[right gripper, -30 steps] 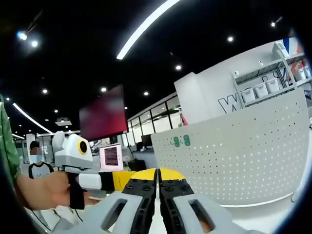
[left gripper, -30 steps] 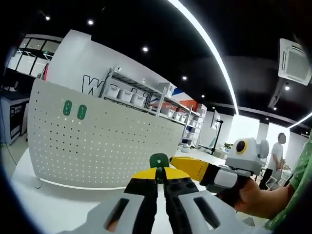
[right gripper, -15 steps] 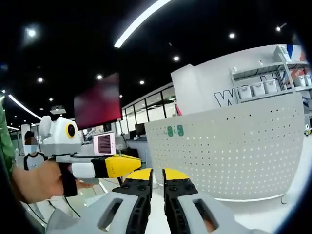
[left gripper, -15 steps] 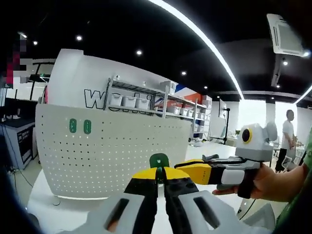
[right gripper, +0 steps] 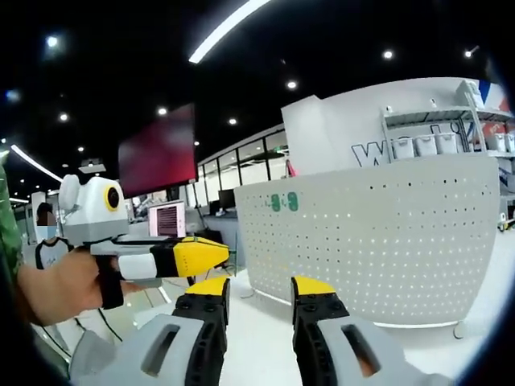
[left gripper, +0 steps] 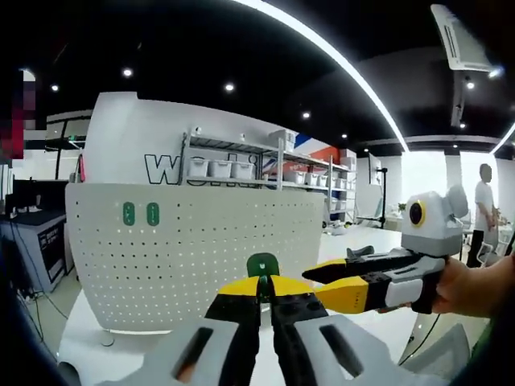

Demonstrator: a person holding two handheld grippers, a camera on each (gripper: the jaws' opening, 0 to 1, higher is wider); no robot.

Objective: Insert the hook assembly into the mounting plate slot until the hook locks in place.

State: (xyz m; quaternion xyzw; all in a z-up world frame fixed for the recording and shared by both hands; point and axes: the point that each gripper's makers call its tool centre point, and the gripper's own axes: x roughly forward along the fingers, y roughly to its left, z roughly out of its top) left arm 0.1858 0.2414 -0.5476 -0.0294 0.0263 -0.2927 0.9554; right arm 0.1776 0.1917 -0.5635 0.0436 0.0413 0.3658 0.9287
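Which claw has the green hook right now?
The left claw: shut on the green hook. The right claw stands open and empty.

green hook assembly [left gripper: 262, 264] pinched upright between closed yellow-tipped jaws, rounded top poking above the tips — in front of the white perforated mounting plate [left gripper: 201, 241], apart from it. plate standing upright on the table, curved, dotted with holes — two green oval pieces [right gripper: 282, 202] already seated near its upper edge.
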